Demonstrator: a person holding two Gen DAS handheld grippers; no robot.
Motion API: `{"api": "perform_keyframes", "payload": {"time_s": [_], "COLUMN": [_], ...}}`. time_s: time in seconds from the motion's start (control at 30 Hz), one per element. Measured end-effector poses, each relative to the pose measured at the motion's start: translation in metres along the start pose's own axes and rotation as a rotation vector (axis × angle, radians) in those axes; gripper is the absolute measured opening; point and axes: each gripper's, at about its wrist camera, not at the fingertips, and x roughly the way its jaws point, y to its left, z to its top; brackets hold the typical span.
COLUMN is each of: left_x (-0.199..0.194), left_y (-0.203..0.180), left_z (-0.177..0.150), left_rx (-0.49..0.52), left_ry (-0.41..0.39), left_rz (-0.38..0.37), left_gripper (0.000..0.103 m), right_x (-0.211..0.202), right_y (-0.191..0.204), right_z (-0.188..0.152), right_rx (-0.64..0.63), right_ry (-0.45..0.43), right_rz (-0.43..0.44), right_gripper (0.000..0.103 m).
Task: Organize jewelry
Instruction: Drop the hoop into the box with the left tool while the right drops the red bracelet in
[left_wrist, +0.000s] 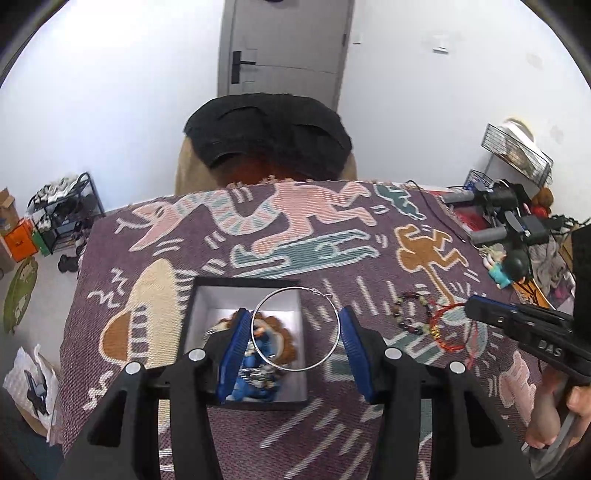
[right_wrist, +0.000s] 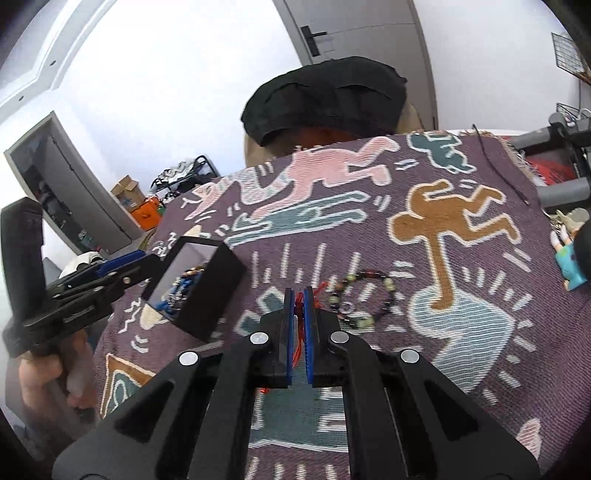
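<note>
A black box (left_wrist: 192, 314) with a white lining holds blue and brown jewelry (left_wrist: 258, 365). My left gripper (left_wrist: 293, 317) is open above it, and a large silver hoop (left_wrist: 295, 328) hangs between its blue pads, over the box's right edge. My right gripper (right_wrist: 300, 295) is shut on a red string bracelet (right_wrist: 298, 332), which also shows in the left wrist view (left_wrist: 448, 326). A dark beaded bracelet (right_wrist: 364, 297) lies on the cloth just right of the right gripper; it also shows in the left wrist view (left_wrist: 410, 314). The box shows at left in the right wrist view (right_wrist: 210, 299).
A purple patterned cloth (left_wrist: 332, 229) covers the table. A chair with a black garment (left_wrist: 269, 133) stands at the far edge. Spare grippers, a figurine (left_wrist: 506, 269) and cables crowd the right side. A shoe rack (left_wrist: 62, 210) stands on the floor at left.
</note>
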Motion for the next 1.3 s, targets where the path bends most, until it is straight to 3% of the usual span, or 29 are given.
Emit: {"api": "perform_keyframes", "payload": {"time_s": [0.2,0.33,0.87,1.03,1.07,1.17,1.3], "left_x": [0.010,0.004,-0.037,-0.046,-0.047,-0.050,-0.050], "left_y": [0.025,0.039,0.098,0.115,0.118,0.125,0.127], "left_z": [-0.010,-0.013,-0.028,-0.034,-0.035,-0.038,-0.041], "left_rx": [-0.059,-0.101,-0.180,-0.207,-0.214,-0.224,-0.221], "left_ry": [0.031,-0.021,-0.092,-0.099,-0.100,-0.099,-0.097], "left_rz": [-0.014,0.005,0.051,0.073,0.076,0.082,0.087], "left_gripper": [0.049,0.087,0.093,0.093,0.093,0.094,0.094], "right_x": [0.004,0.008,0.045,0.067,0.073,0.089,0.084], "right_y": [0.028,0.046,0.130,0.148,0.150,0.149,0.136], "right_z": [0.004,0.008,0.035,0.044,0.047,0.048,0.043], "right_rx": [-0.036,-0.067,-0.161,-0.136,-0.131,-0.102,-0.102], "right_ry": [-0.007,-0.002,0.021,0.039,0.043,0.083,0.046], "right_rz": [0.024,0.031,0.112,0.169,0.182,0.169,0.124], "right_gripper": [0.006,0.006,0.006,0.006,0.009,0.077,0.080]}}
